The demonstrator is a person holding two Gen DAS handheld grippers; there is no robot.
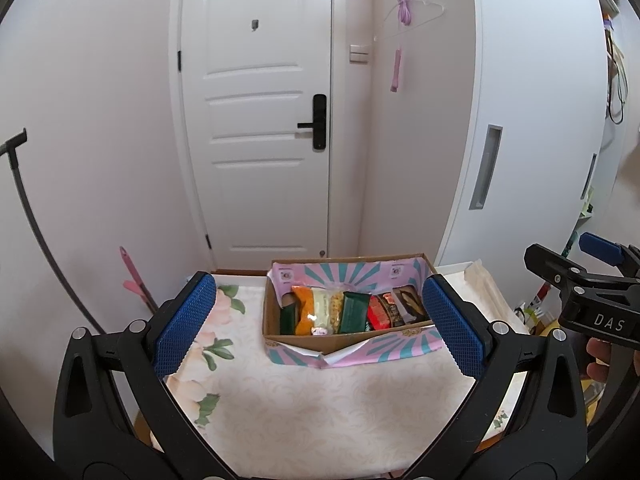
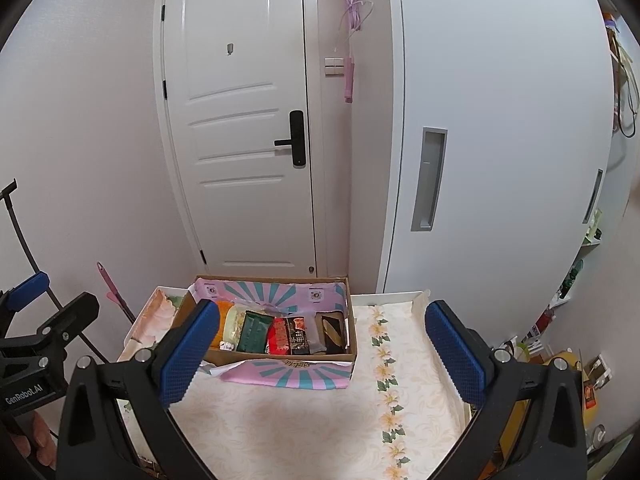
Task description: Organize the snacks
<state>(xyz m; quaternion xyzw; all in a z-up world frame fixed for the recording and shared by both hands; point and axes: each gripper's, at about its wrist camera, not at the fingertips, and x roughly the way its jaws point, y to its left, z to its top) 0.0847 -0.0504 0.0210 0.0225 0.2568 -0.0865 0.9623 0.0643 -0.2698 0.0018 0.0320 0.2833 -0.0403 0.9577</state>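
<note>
While the snacks [image 1: 352,310] are sitting in the box [image 1: 348,344] on the surface [image 1: 320,408], the left gripper [image 1: 320,324] and right gripper [image 2: 324,354] are hanging wide apart, holding nothing.

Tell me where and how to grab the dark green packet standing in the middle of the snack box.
Grip the dark green packet by its upper edge, coming from above with the hand-held gripper open. It stands on end in the cardboard box, packed tightly between the pale corn bag and the red packet, so probably only its top is free.
</note>
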